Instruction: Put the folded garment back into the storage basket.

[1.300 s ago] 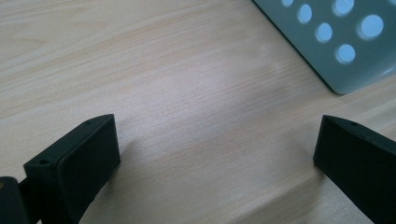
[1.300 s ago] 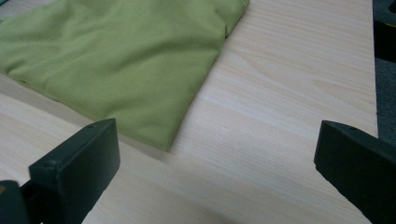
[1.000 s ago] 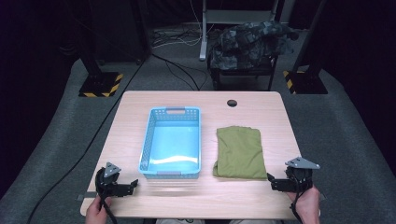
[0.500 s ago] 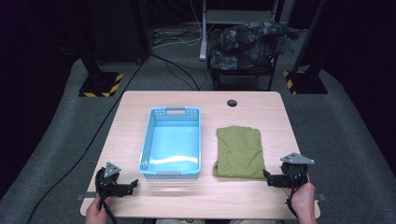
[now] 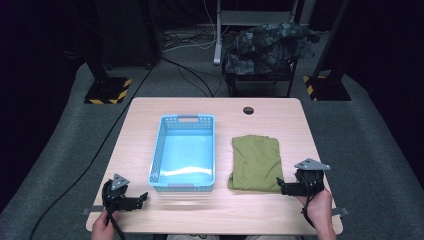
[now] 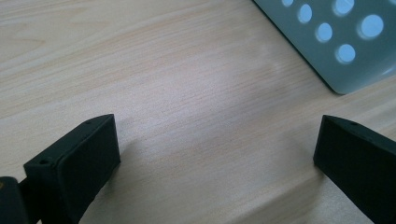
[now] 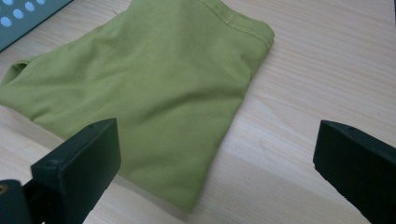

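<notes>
A folded green shirt (image 5: 255,163) is laid flat on the wooden table (image 5: 280,115), just right of the blue basket (image 5: 184,151). The right gripper (image 5: 283,186) is held wide apart at its near right corner; the left gripper (image 5: 143,198) is likewise spread wide near the basket's front corner

one green folded cloth (image 5: 255,162), one blue basket (image 5: 159,150), two hand-held grippers (image 5: 281,186)

light: bright on table (image 5: 270,125), dark surround | shadows: soft | focus: fingers (image 6: 74,163) slightly blurred
</notes>
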